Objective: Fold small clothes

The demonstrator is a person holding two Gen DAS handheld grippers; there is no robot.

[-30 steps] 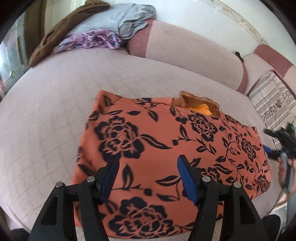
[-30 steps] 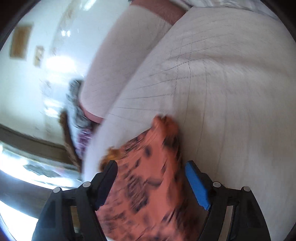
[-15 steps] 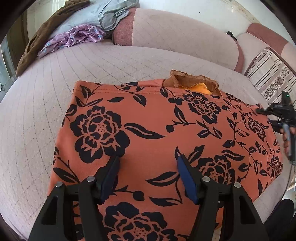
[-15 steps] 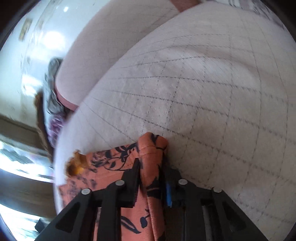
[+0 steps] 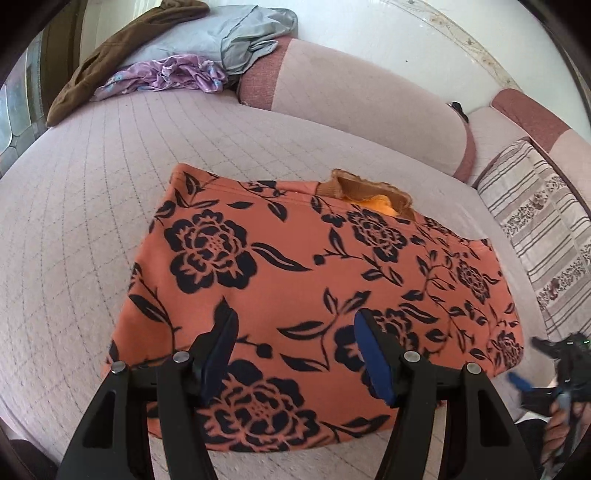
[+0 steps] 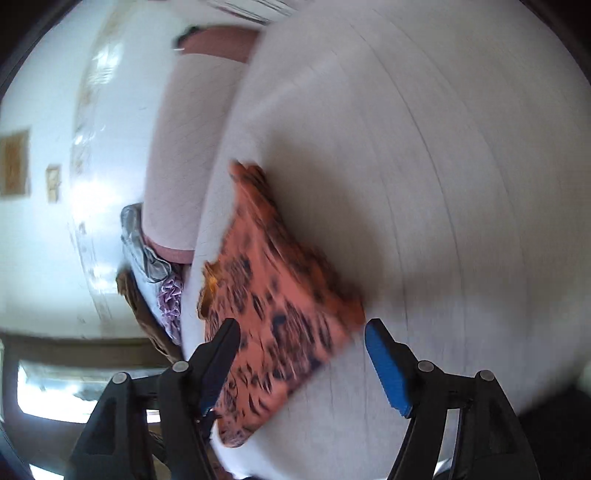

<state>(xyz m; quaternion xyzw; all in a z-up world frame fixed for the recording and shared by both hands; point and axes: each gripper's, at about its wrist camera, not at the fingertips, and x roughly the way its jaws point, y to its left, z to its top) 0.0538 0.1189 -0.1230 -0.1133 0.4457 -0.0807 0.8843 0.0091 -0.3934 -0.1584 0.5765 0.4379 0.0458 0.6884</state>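
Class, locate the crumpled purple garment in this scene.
In the left wrist view the purple garment lies at the sofa's far left end, between the brown cloth and the grey cloth, beyond the floral garment.

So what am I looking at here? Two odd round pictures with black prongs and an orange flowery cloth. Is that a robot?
No robot: a person holds a two-finger tool in each hand, each with a fisheye camera looking along its fingers. One picture is from the left tool, the other, blurred, from the right tool. Both are open and hold nothing. Between them, on a quilted sofa, lies a folded orange garment with black flowers. A brown collar peeks out at its far edge. More clothes are piled at the back.
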